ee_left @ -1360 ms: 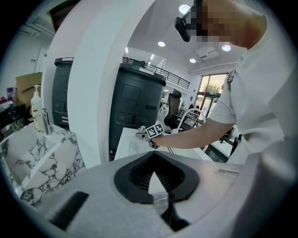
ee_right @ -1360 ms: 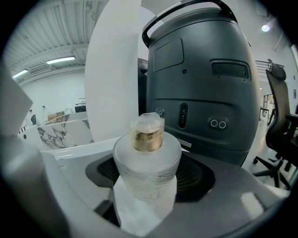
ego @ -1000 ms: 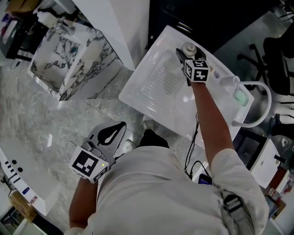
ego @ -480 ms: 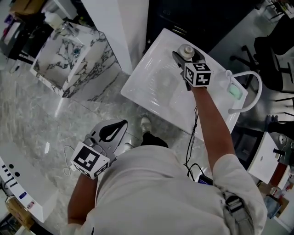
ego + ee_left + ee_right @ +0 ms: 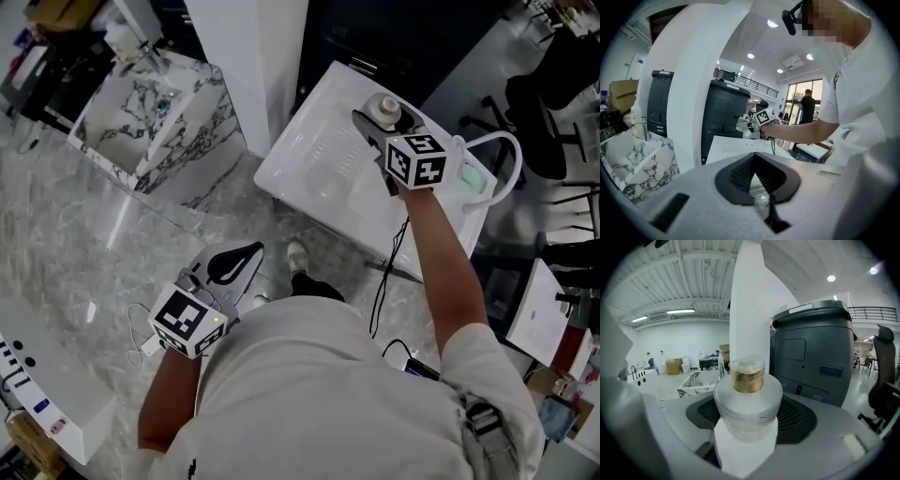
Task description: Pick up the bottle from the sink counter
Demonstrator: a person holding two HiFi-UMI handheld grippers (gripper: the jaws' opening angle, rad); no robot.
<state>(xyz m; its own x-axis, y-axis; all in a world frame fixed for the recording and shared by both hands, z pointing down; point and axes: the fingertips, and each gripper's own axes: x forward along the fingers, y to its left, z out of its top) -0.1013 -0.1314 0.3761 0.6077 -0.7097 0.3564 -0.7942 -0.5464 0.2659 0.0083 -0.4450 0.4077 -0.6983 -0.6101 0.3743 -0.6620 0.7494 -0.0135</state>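
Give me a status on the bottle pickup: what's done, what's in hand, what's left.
Done: the right gripper is at the bottle, at the far corner of the white sink counter. In hand: its jaws are closed on the bottle's body. Left: lifting it clear; whether it is already off the counter cannot be told. The left gripper hangs shut and empty, away from the counter.

From my station, the left gripper (image 5: 246, 255) and right gripper (image 5: 382, 120) read light grey with black jaw pads. Each carries a black-and-white marker cube (image 5: 417, 159). A black cable (image 5: 376, 309) hangs from the right unit. The shirt (image 5: 328, 394) is white and short-sleeved. A grey shoulder strap (image 5: 480, 419) is possibly a harness.
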